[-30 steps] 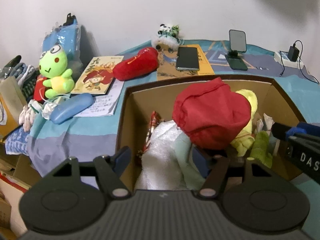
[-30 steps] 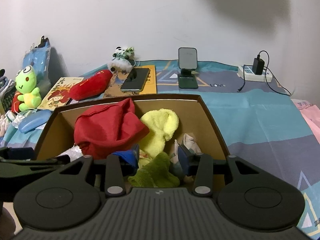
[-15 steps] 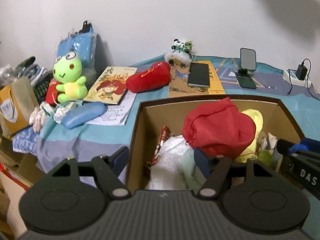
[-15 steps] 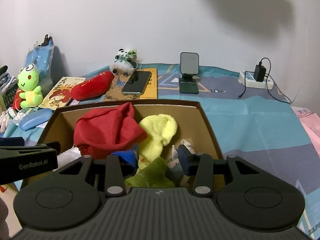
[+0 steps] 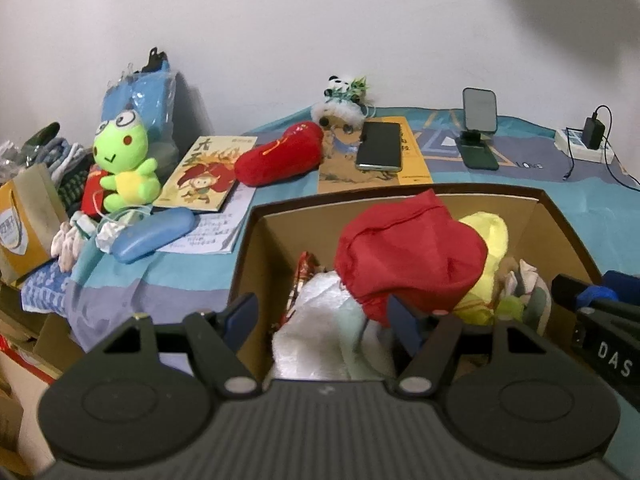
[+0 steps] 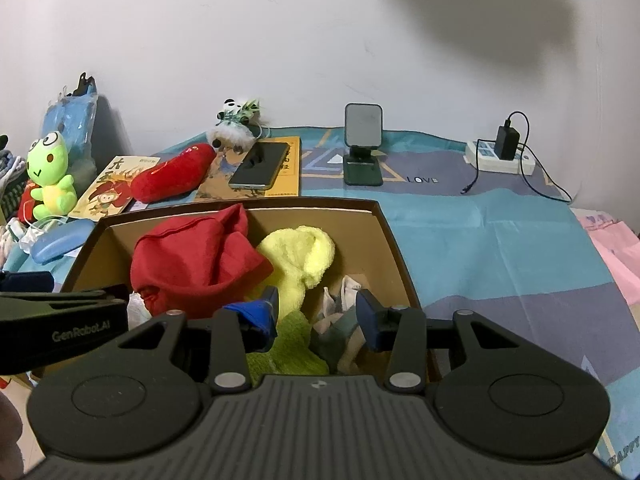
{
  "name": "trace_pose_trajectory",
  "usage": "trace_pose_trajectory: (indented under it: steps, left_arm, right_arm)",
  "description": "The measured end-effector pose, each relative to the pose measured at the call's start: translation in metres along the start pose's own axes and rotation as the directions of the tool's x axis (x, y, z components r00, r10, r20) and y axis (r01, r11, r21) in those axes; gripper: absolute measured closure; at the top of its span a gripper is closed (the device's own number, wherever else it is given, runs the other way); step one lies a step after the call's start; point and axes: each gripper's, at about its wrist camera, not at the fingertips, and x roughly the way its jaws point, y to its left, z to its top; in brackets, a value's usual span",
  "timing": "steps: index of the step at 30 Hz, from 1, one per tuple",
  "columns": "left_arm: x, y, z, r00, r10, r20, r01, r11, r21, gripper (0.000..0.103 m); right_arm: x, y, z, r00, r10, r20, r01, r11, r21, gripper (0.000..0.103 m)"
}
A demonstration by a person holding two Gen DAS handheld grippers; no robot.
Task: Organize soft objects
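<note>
A brown cardboard box point(image 5: 256, 240) point(image 6: 388, 232) stands on the bed and holds a red cloth point(image 5: 408, 256) point(image 6: 192, 260), a yellow fluffy cloth point(image 6: 304, 256), a green cloth point(image 6: 292, 344) and a white fluffy cloth point(image 5: 316, 328). My left gripper point(image 5: 324, 320) is open and empty above the box's near left corner. My right gripper point(image 6: 316, 316) is open and empty above the box's near right part. A green frog plush point(image 5: 124, 164), a red plush point(image 5: 280, 156) and a small panda plush point(image 5: 344, 96) lie outside the box on the left.
A picture book point(image 5: 204, 176), a blue case point(image 5: 152, 232), a phone point(image 5: 380, 144) on a yellow book, a phone stand point(image 5: 478, 128) and a power strip with charger point(image 6: 504, 152) lie on the blue sheet. A paper bag point(image 5: 24, 216) stands far left.
Both grippers have drawn back and risen from the box, so more of the bed shows. Nothing in the box has moved.
</note>
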Motion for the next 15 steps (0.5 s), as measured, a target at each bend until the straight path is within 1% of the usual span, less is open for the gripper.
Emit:
trace_pose_trajectory:
  steps: [12, 15]
  left_arm:
    - [-0.0030, -0.0062, 0.0001, 1.000, -0.006, 0.007, 0.005, 0.999, 0.034, 0.032]
    - [-0.0034, -0.0062, 0.0005, 1.000, -0.017, 0.012, 0.016, 0.999, 0.040, 0.032]
  right_arm:
    - [0.0037, -0.0032, -0.0027, 1.000, 0.028, -0.012, -0.028, 0.999, 0.016, 0.077]
    - [0.0058, -0.0028, -0.0032, 0.999, 0.037, -0.016, -0.037, 0.999, 0.019, 0.077]
